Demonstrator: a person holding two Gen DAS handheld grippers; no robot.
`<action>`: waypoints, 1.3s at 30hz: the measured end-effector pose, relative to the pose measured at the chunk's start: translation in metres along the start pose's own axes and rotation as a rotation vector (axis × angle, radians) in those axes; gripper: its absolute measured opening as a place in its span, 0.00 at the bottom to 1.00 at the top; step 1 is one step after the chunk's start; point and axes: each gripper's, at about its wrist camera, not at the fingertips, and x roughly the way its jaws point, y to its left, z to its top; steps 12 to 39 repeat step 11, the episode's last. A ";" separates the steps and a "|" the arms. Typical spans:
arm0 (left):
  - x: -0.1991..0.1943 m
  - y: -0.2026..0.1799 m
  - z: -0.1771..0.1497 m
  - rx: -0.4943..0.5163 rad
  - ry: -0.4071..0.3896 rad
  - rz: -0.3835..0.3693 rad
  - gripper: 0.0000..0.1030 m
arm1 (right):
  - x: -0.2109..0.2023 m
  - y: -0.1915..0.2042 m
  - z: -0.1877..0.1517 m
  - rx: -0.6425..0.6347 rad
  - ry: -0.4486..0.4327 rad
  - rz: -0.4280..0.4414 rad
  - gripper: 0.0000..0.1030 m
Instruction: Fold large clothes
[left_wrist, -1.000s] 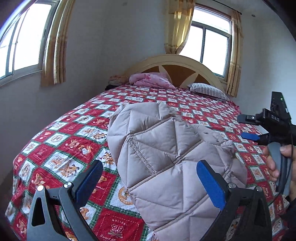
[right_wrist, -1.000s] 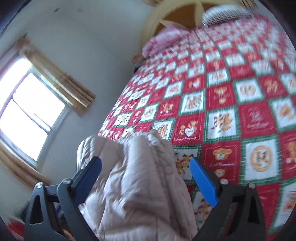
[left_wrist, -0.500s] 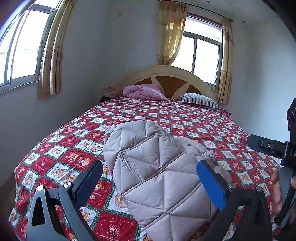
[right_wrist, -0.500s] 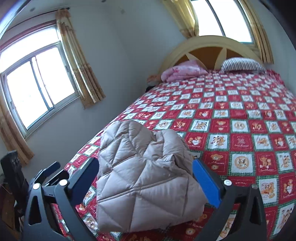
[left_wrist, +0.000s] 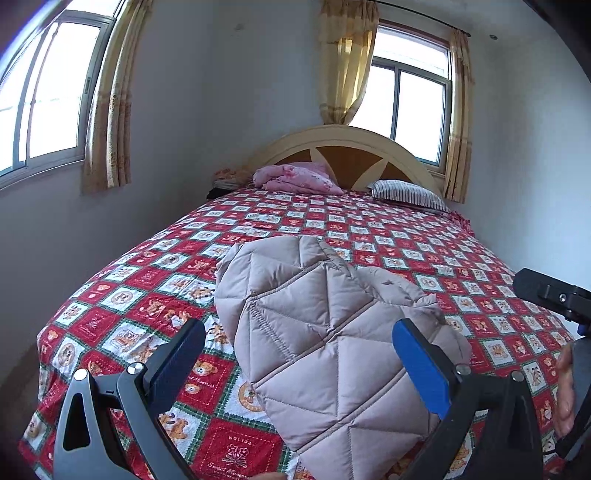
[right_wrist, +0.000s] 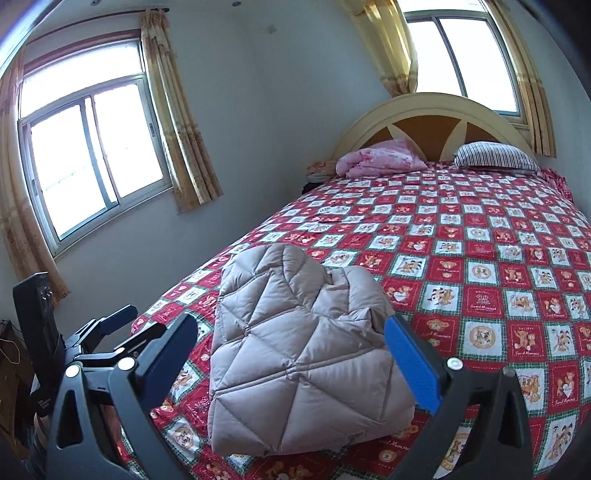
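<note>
A beige quilted puffer jacket (left_wrist: 325, 339) lies folded into a compact bundle near the foot of the bed; it also shows in the right wrist view (right_wrist: 299, 354). My left gripper (left_wrist: 299, 362) is open and empty, held back from and above the jacket. My right gripper (right_wrist: 291, 362) is open and empty too, also drawn back from the bundle. The left gripper shows at the left of the right wrist view (right_wrist: 107, 332). Part of the right gripper shows at the right edge of the left wrist view (left_wrist: 554, 295).
The bed carries a red and green checked bedspread (left_wrist: 424, 243) (right_wrist: 480, 240). A pink blanket (left_wrist: 295, 179) and a striped pillow (left_wrist: 406, 192) lie by the wooden headboard (left_wrist: 351, 147). Walls and curtained windows stand to the left and behind the bed.
Both grippers have pulled back and risen away from the jacket. The right wrist view swung from a close tilted look to a level one. The jacket stays folded on the bed.
</note>
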 end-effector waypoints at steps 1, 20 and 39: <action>0.000 0.000 0.000 0.006 0.000 0.006 0.99 | 0.000 0.000 0.000 0.000 0.001 0.001 1.00; -0.006 -0.008 -0.001 0.053 -0.025 -0.012 0.99 | 0.002 0.008 -0.003 -0.010 0.010 0.007 1.00; -0.006 -0.008 -0.001 0.053 -0.025 -0.012 0.99 | 0.002 0.008 -0.003 -0.010 0.010 0.007 1.00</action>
